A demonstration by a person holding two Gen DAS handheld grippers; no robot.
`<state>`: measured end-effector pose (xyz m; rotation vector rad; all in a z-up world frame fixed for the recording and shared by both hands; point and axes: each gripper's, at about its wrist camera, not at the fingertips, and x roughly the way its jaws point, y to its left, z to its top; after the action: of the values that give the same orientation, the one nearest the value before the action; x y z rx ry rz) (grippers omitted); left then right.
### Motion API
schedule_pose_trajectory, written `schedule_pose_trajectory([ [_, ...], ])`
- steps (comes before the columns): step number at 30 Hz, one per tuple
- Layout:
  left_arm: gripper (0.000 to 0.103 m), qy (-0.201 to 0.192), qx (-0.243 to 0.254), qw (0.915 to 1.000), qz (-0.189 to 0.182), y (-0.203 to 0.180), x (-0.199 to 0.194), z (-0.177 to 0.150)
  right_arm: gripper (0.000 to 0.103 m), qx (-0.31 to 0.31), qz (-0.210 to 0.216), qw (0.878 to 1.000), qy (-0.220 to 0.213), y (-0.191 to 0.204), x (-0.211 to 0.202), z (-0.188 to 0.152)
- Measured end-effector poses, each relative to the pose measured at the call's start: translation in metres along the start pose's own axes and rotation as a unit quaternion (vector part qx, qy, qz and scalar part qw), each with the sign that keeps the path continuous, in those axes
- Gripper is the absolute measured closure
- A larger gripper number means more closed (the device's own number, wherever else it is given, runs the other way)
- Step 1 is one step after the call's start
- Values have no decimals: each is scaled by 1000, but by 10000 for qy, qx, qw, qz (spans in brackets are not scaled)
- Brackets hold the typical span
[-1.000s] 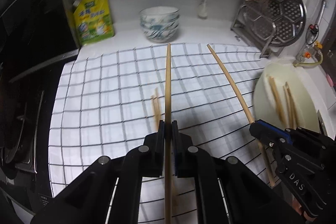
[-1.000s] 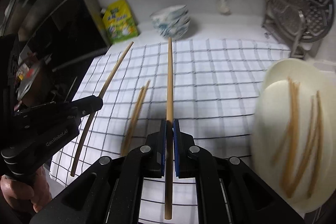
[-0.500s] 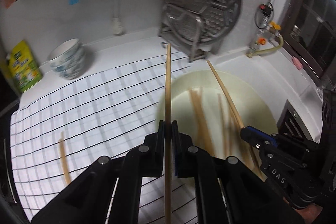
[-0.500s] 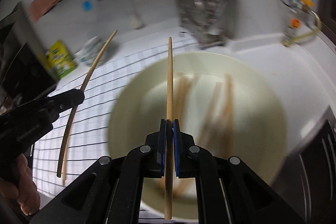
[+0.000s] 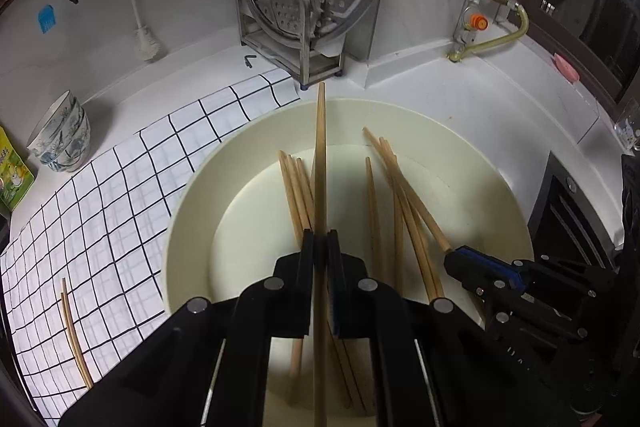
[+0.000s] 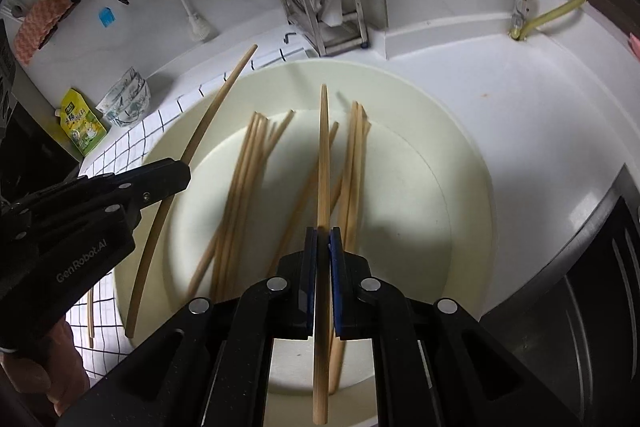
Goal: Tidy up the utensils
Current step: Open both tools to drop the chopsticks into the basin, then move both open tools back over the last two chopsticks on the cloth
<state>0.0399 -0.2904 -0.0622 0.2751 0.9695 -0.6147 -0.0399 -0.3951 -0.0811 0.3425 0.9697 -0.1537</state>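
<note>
The white counter (image 5: 460,107) is the biggest thing here, and a checked cloth (image 5: 120,207) lies over its left part. On the counter sits the big cream plate (image 5: 492,195), with its left edge on the cloth. A pile of chopsticks (image 5: 298,195) already lies in the plate, some on the left and some on the right.

You hold both tools over the plate. Your left gripper (image 5: 320,247) is squeezed all the way shut on one chopstick (image 5: 320,147), which points away from you across the plate. Your right gripper (image 6: 323,239) is also squeezed shut on its own chopstick (image 6: 323,155), pointing the same way. Both sticks are up in the air above the pile, not lying in it yet.

Two more loose sticks (image 5: 74,331) lie on the cloth, far to the left, so the job looks only partly done.

Now watch out. If you let go from this high, I think the sticks can bounce and roll off the plate. The left stick's far tip reaches near the plate's far edge, so it may land on the edge and tip out. Your two tools are near each other, so they may bump if you lower both at once. Go down low first, then let go.
</note>
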Motion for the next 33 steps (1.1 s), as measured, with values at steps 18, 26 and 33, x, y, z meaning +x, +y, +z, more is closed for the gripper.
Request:
schedule_pose_trajectory([
  [18, 37, 9, -153, 9995, 267, 11, -8, -6, 80, 171, 40, 9997, -179, -21, -9, 3],
  [26, 34, -60, -320, 9989, 339, 30, -25, -12, 75, 134, 61, 9997, -211, -8, -16, 2],
  [33, 30, -187, -369, 9979, 503, 52, -46, -16, 66, 74, 176, 9992, -344, 14, -25, 2],
])
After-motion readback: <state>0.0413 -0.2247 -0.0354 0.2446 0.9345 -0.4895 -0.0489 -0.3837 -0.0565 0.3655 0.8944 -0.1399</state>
